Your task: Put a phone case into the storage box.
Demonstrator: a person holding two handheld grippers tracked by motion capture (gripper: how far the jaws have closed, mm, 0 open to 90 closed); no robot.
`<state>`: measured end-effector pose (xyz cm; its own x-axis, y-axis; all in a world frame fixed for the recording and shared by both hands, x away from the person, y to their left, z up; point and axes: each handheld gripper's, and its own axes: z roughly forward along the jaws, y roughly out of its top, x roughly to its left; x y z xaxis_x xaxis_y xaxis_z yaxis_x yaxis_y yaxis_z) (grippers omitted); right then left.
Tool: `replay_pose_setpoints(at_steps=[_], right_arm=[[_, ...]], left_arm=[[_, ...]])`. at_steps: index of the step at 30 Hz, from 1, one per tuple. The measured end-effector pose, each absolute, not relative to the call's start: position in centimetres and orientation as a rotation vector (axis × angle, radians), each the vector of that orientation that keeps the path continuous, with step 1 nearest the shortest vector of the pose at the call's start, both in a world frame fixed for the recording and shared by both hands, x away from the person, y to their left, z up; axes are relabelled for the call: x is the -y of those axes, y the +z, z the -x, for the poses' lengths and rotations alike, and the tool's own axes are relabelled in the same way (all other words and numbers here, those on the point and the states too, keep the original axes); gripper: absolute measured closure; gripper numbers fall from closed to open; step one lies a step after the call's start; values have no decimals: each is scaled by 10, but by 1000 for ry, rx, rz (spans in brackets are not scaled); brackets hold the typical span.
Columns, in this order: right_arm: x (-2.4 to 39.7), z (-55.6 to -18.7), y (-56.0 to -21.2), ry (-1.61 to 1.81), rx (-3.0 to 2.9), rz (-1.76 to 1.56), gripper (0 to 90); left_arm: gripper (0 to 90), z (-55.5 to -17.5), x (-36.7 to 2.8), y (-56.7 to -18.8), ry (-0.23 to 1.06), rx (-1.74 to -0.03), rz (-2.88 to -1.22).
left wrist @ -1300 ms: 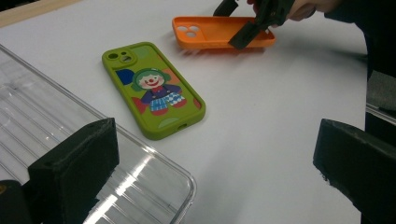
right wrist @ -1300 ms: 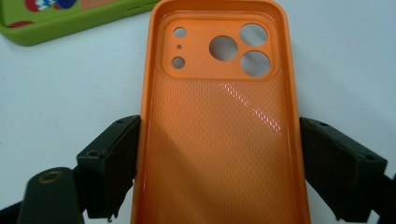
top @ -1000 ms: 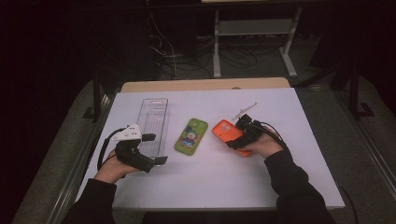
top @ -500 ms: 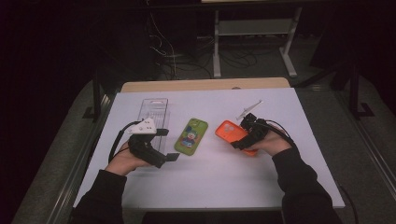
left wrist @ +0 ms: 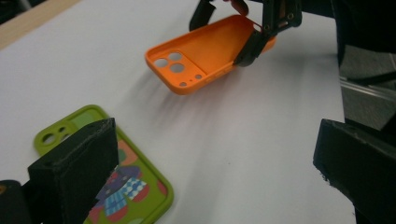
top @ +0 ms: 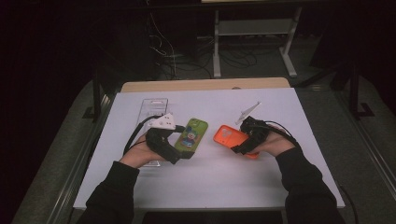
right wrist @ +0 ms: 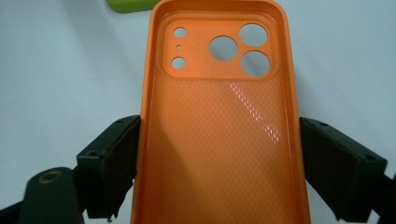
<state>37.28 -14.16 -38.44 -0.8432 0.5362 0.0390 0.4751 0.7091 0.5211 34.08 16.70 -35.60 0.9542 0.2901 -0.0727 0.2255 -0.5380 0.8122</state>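
I am looking down on a white-topped desk with a person's two dark-sleeved forearms reaching in from the near edge. The right hand-held gripper pinches an orange plastic phone case across its width, one black jaw pressed on each long side. In the right gripper view the orange case lies open side up, its textured inner face and round camera holes facing me, the camera-hole end pointing away from the jaws. In the left gripper view its camera-hole end is lifted off the desk, tilted, with a shadow beneath it.

The left hand-held gripper has its jaws spread wide with nothing between them. In the left gripper view one jaw hovers over a green phone case printed with a cartoon figure, which lies flat on the desk. From above, the green case lies just left of the orange one, near the desk's middle, the two apart.

A clear plastic tray rests to the left of the green case, partly under the left hand. A small pale pointed piece lies beyond the right hand.
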Motion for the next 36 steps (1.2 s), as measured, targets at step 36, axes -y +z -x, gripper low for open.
replay_pose_setpoints(at_steps=[36], right_arm=[[108,-342,-381,869,-3043,-279,151]], left_arm=[[0,-338,-119,-359,-19,-111,-2251]])
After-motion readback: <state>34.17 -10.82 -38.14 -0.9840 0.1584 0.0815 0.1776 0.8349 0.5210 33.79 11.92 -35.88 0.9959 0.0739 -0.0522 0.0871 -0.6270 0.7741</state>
